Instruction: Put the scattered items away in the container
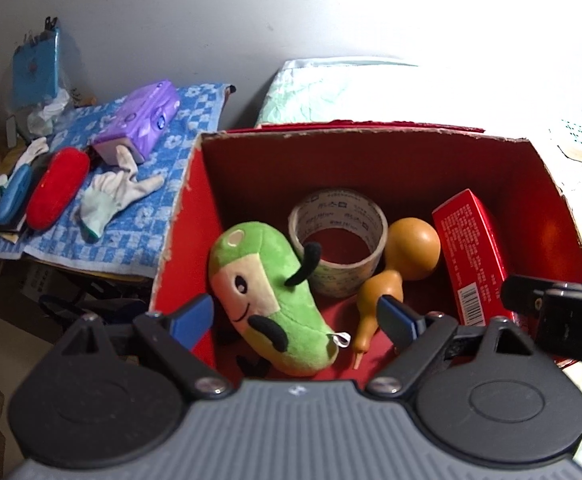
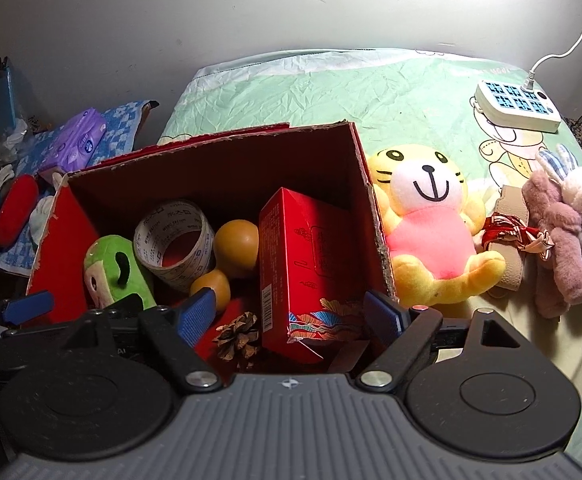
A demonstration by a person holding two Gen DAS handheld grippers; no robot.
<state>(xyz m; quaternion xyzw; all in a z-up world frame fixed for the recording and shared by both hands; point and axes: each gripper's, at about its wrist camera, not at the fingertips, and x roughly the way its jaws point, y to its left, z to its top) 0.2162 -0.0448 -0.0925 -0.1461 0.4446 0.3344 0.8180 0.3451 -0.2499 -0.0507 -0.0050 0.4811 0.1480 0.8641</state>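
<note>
Both hand-held grippers, left and right, hang empty, fingers apart, above the red cardboard box's torn near rim; the tiger plush sits outside, touching its right wall.

The cardboard box has rough, torn edges. Inside it: a fuzzy green plush, glossy tape roll, smooth shiny gourd, and printed paper carton. Beside it sits a fleecy yellow toy.
</note>
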